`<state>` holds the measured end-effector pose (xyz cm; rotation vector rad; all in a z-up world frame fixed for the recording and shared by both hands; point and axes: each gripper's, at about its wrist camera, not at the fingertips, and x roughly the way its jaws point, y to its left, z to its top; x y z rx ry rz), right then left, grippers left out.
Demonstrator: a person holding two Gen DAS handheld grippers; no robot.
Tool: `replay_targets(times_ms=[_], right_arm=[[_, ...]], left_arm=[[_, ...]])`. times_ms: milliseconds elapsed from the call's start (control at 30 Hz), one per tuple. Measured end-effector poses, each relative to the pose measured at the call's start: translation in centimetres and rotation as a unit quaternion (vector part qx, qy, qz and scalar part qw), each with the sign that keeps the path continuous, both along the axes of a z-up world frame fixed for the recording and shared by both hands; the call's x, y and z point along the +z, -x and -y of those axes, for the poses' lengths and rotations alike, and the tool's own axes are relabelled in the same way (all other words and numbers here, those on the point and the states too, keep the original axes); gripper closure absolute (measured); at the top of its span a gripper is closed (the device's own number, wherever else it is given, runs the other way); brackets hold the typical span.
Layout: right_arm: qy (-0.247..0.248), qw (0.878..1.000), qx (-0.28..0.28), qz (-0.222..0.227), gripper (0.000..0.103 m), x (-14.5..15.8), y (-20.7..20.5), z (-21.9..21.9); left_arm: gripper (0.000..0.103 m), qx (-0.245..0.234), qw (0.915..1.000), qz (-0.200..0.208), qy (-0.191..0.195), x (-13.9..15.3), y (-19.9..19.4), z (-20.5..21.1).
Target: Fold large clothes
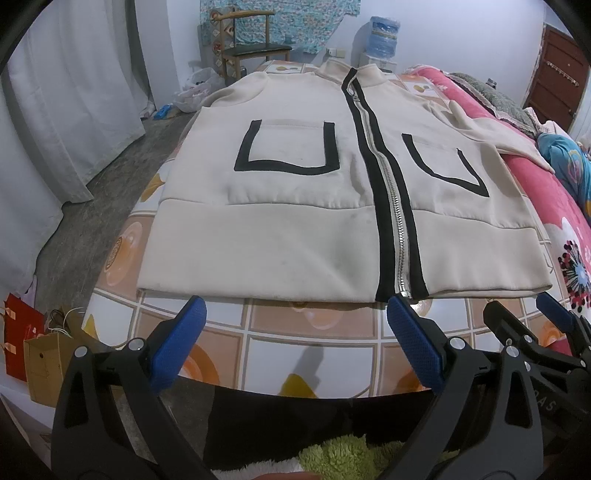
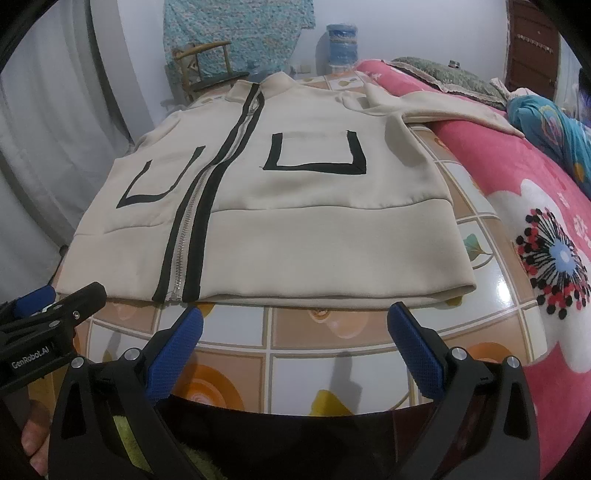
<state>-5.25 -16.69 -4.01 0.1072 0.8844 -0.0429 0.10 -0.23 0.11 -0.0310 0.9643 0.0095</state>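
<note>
- The jacket (image 1: 295,206) is a smooth matt beige cloth with flat black trim, and its zipper (image 1: 391,192) looks like shiny silver metal.
- The tabletop (image 2: 332,350) has a glossy tile-print cover that reflects light.
- The gripper pads (image 1: 177,347) are blue with a rough textured grid, set in matt black plastic with small metal rivets.
- The bedspread (image 2: 535,221) is soft pink floral cloth.

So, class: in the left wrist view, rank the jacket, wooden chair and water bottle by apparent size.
1. Jacket, far the largest.
2. Wooden chair.
3. Water bottle, smallest.
Both stand farther back, so true sizes remain unsure.
</note>
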Motion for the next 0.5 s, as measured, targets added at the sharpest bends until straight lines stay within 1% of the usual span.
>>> replay_targets(times_ms=[500], right_arm=[[0.0,1.0,0.0,0.0,0.006,-0.09,-0.22,0.1]], left_arm=[[0.008,0.0,1.0,0.0,0.0,0.1,-0.1,-0.12]])
